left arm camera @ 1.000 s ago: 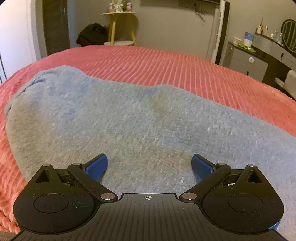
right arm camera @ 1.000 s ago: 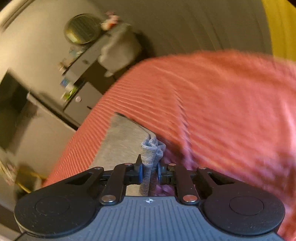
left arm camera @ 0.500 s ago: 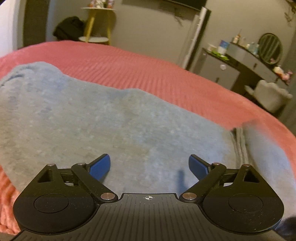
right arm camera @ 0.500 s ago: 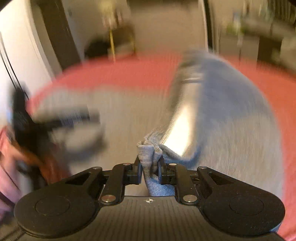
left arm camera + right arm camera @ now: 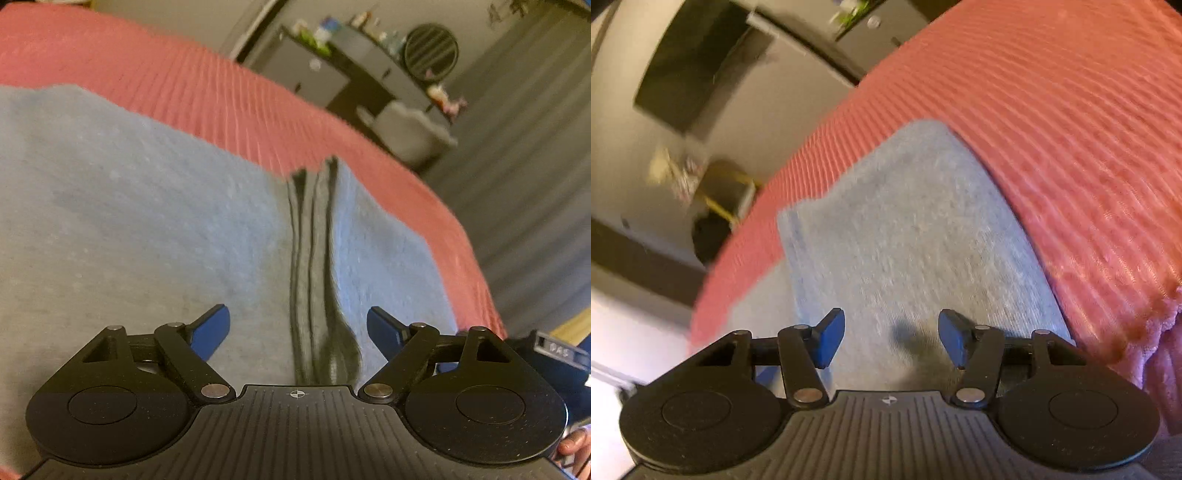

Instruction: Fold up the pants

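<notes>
Grey-blue pants (image 5: 147,221) lie spread on the red ribbed bedspread (image 5: 229,96). A layered fold edge (image 5: 310,236) of the cloth runs from the far side toward my left gripper (image 5: 297,332), which hovers over it with its jaws wide but closing, nothing pressed between the blue pads. In the right wrist view the folded pants (image 5: 905,236) lie flat below my right gripper (image 5: 890,338). Its jaws are opening and the cloth is free of them.
The bed's edge (image 5: 461,236) drops off at the right, with a dark dresser (image 5: 332,74) and a pale chair (image 5: 410,133) beyond it. A person's fingers (image 5: 576,445) show at the lower right. A bunched pink blanket edge (image 5: 1160,332) lies right of the pants.
My right gripper swung the held cloth end across, then let go of it and now stands open above the pants. My left gripper turned right, bringing the new fold edge between its narrowing jaws.
</notes>
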A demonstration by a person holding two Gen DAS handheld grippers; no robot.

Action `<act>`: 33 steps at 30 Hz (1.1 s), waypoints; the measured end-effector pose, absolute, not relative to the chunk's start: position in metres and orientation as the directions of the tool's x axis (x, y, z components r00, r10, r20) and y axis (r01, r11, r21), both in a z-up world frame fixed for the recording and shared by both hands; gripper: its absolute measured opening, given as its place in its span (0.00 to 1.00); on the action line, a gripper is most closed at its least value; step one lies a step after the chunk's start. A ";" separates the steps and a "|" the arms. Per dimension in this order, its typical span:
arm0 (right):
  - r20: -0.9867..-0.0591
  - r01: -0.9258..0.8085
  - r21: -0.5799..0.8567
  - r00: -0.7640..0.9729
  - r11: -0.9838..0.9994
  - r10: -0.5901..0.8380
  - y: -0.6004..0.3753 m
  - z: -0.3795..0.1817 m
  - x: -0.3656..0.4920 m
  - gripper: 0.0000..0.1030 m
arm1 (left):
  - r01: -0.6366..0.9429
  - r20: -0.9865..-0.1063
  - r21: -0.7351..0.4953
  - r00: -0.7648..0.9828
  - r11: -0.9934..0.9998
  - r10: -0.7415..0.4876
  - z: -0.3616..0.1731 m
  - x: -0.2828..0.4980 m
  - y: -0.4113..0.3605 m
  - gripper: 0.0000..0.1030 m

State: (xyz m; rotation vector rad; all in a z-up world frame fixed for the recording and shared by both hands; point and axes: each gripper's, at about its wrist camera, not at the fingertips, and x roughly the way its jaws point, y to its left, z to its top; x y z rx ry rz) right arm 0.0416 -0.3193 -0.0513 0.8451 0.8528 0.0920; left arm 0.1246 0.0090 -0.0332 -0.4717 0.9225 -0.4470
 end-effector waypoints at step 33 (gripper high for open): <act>-0.677 0.167 0.474 0.697 0.865 0.237 -0.289 -0.051 0.050 0.24 | 0.158 -0.582 -0.656 0.517 0.738 -0.628 -0.036 0.124 0.012 0.14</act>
